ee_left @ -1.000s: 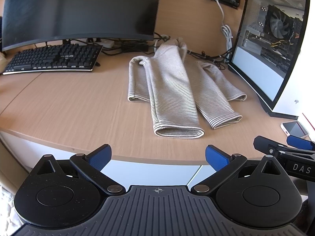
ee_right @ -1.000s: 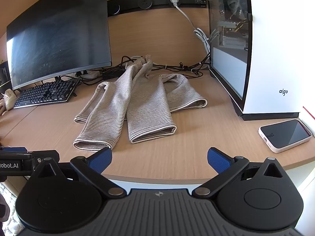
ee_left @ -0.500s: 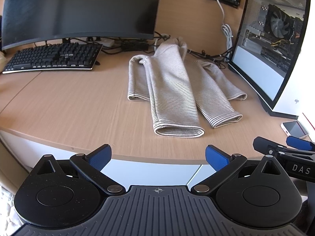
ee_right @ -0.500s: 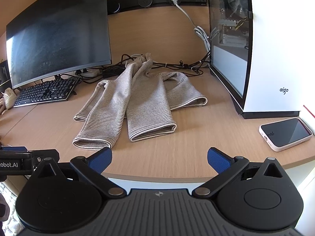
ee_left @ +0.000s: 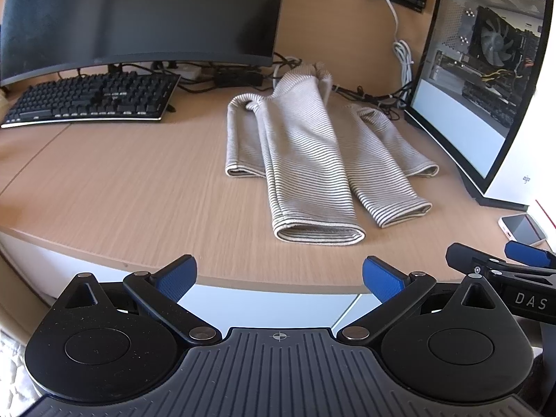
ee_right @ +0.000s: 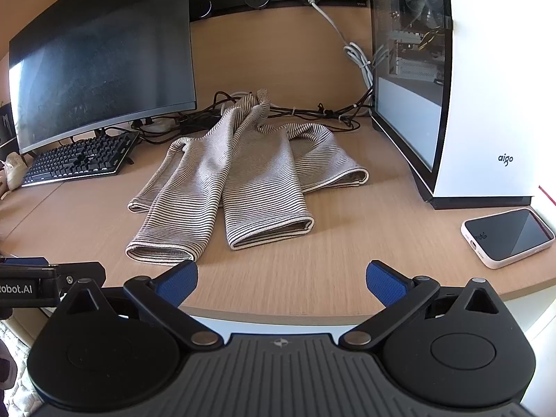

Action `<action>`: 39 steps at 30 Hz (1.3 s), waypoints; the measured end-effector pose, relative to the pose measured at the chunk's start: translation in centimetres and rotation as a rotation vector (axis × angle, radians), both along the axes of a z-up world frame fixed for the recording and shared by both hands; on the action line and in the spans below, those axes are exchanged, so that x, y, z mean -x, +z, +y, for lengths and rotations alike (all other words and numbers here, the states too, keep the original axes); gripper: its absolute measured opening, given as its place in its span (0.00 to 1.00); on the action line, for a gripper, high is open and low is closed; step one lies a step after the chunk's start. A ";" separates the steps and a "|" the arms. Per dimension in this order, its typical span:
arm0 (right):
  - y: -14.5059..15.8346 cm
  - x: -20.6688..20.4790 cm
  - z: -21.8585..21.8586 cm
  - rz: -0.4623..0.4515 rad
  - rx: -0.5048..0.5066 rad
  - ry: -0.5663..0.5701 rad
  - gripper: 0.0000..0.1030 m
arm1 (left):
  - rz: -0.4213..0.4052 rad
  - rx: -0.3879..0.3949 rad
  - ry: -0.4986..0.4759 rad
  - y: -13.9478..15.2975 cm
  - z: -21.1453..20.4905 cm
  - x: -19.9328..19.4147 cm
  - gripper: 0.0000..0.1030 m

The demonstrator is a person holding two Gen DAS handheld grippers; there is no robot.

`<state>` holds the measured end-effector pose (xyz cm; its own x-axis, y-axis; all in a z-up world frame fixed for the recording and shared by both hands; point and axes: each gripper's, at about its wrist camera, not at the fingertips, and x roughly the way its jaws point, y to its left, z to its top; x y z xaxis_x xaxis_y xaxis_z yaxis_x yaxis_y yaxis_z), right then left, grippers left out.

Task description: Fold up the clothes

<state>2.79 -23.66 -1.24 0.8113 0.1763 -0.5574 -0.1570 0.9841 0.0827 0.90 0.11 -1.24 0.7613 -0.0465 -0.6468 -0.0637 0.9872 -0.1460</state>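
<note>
- My left gripper (ee_left: 277, 274) hangs at the near edge of the desk (ee_left: 114, 187), jaws spread wide and holding nothing; its blue pads (ee_left: 175, 275) are apart with bare desk edge showing between them.
- My right gripper (ee_right: 281, 279) sits at the same near edge, also spread wide and empty, with blue pads (ee_right: 385, 283) well apart.
- From the left view, the right gripper's tip shows at the far right; from the right view, the left gripper's body shows at the far left, so the two are side by side.
- The garment (ee_left: 305, 160), grey with thin dark stripes, lies on the desk ahead of both grippers, untouched by either.
- It is loosely bunched into long tube-like parts lying side by side and partly overlapping, open cuffs toward me, the far end rumpled up near the cables (ee_right: 312, 113).
- A dark curved monitor (ee_left: 139, 14) stands at the back left, with a black keyboard (ee_left: 90, 102) in front of it, left of the garment.
- A white PC case (ee_right: 493, 80) with a glass side stands to the right of the garment.
- A phone (ee_right: 507, 236) in a pale case lies face up on the desk near the case, well to the garment's right.
</note>
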 end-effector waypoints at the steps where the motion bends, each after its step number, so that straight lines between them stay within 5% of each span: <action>1: 0.0 -0.1 0.0 0.001 0.000 -0.002 1.00 | 0.001 0.001 -0.001 0.0 0.1 -0.1 1.00; 18: 1.2 -4.0 0.8 0.030 -0.032 -0.070 1.00 | -0.015 -0.012 -0.049 2.2 3.0 -4.8 1.00; 39: 3.2 -10.9 4.7 0.144 -0.044 -0.346 1.00 | 0.123 0.219 -0.360 0.7 7.1 -21.5 1.00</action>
<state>13.72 -18.93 2.01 0.7410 -0.0676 -0.6681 0.2000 0.9720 0.1234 22.37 7.18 -0.55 0.5893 -0.4410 -0.6770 0.2484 0.8962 -0.3676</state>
